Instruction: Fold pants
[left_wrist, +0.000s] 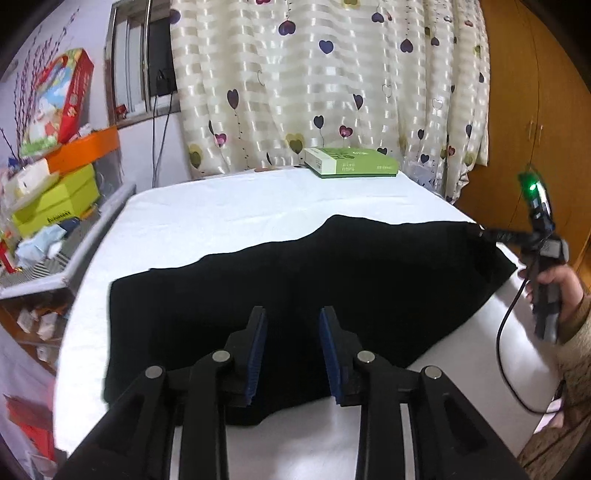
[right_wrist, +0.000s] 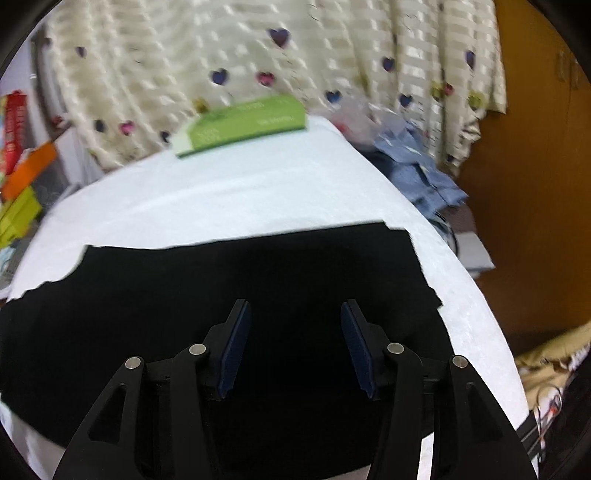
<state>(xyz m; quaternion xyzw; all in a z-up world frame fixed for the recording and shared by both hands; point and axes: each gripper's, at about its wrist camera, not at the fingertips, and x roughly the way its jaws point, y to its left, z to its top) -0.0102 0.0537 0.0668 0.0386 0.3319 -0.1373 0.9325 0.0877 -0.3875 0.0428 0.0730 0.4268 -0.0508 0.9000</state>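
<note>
The black pants (left_wrist: 295, 288) lie folded flat across the white table (left_wrist: 258, 206). My left gripper (left_wrist: 293, 314) is open, its blue-padded fingers hovering over the near left part of the pants, holding nothing. My right gripper (right_wrist: 295, 310) is open over the right part of the pants (right_wrist: 258, 288), empty. In the left wrist view the right gripper (left_wrist: 484, 232) is seen from the side at the pants' far right corner, held by a hand (left_wrist: 557, 284); its tips touch or nearly touch the cloth edge.
A green box (left_wrist: 351, 162) lies at the table's far edge, in front of a heart-patterned curtain (left_wrist: 325, 85). Stacked boxes and clutter (left_wrist: 55, 155) stand left of the table. Blue cloth (right_wrist: 421, 170) and a wooden wardrobe (right_wrist: 535, 184) are to the right.
</note>
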